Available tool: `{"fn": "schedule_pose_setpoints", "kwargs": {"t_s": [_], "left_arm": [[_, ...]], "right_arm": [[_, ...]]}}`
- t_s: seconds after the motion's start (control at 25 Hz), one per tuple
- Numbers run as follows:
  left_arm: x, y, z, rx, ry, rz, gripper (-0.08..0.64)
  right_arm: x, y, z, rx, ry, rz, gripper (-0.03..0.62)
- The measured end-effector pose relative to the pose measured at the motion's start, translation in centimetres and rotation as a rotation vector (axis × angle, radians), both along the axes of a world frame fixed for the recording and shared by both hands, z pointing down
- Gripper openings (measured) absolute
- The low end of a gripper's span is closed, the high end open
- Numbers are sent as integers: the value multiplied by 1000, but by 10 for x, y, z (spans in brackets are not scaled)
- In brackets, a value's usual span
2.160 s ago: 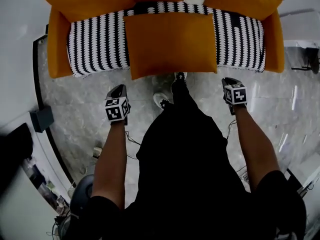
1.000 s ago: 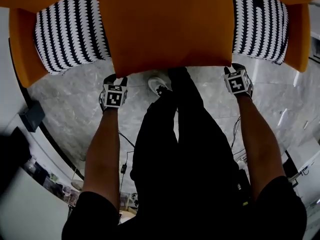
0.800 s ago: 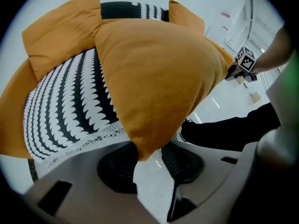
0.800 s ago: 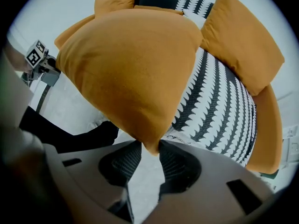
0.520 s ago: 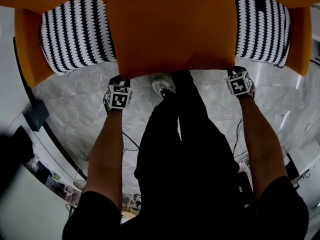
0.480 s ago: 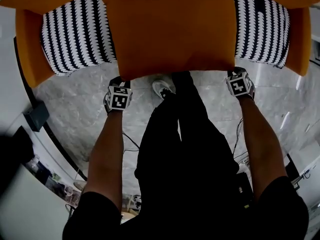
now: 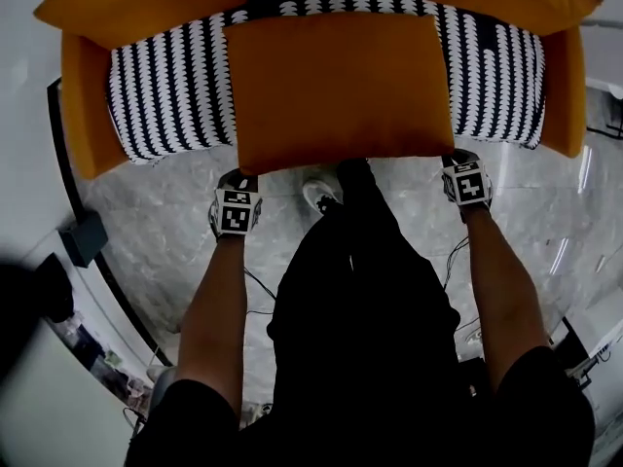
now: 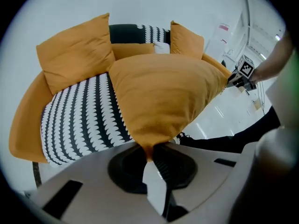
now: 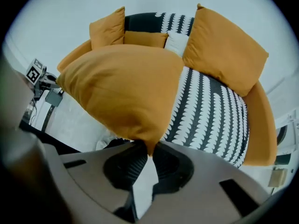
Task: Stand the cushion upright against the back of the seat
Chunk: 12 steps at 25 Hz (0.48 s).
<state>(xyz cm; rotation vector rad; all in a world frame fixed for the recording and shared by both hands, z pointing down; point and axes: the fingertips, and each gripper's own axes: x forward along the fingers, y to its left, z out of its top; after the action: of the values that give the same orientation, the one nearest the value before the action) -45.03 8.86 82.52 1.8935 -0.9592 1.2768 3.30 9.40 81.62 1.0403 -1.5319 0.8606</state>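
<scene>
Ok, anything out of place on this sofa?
Only the large orange cushion: it lies across the striped seat, overhanging its front, not propped like the back cushions. The left gripper and right gripper, jaws just closing, pinch its near corners.

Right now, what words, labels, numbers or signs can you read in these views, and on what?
No legible text anywhere.
Marker cubes on left gripper and right gripper: black-and-white square patterns, no letters.
Small notice on the far wall: too small to read.
Cushion: plain, no print.
</scene>
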Motion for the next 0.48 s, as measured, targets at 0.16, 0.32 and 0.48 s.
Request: {"fn": "schedule_pose_setpoints", "kwargs": {"t_s": [0.16, 0.32, 0.48], "left_arm": [[-3, -10, -20, 6, 14, -19, 37], [-3, -26, -46, 19, 44, -64, 35], [-2, -50, -75, 52, 68, -125, 35]], "right_arm": [[1, -17, -27, 69, -20, 25, 55], [-2, -29, -56, 111, -49, 47, 55], [-1, -48, -84, 153, -94, 83, 55]]}}
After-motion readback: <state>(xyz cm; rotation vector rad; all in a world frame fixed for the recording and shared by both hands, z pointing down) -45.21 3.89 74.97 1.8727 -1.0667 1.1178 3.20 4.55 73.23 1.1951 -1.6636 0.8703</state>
